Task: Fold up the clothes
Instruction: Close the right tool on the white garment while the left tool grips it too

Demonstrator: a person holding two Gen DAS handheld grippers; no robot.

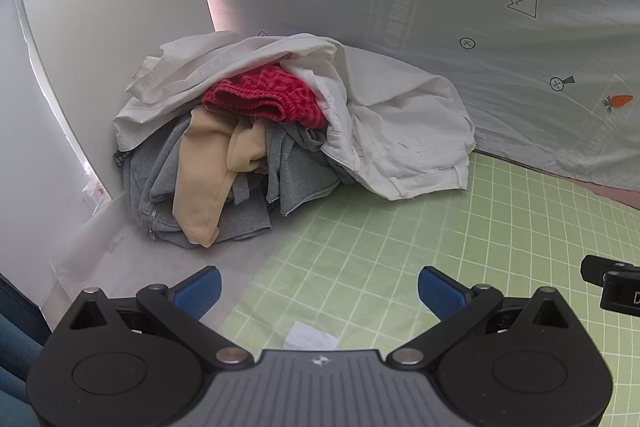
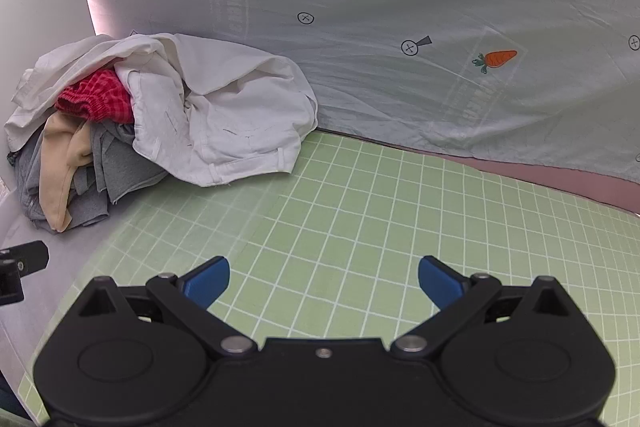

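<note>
Item: heaped pile of crumpled clothes [image 1: 280, 131], white shirt topmost, on the far-left corner of the green grid-lined mat [image 1: 400, 247]. Lies ahead-left of both my grippers. Left gripper [image 1: 319, 291] nearer, fingers wide, empty; right gripper [image 2: 324, 281] likewise.

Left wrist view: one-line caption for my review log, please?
Open left tool hovers over the green grid mat, facing an unfolded pile of clothes against the carrot-print sheet.
</note>
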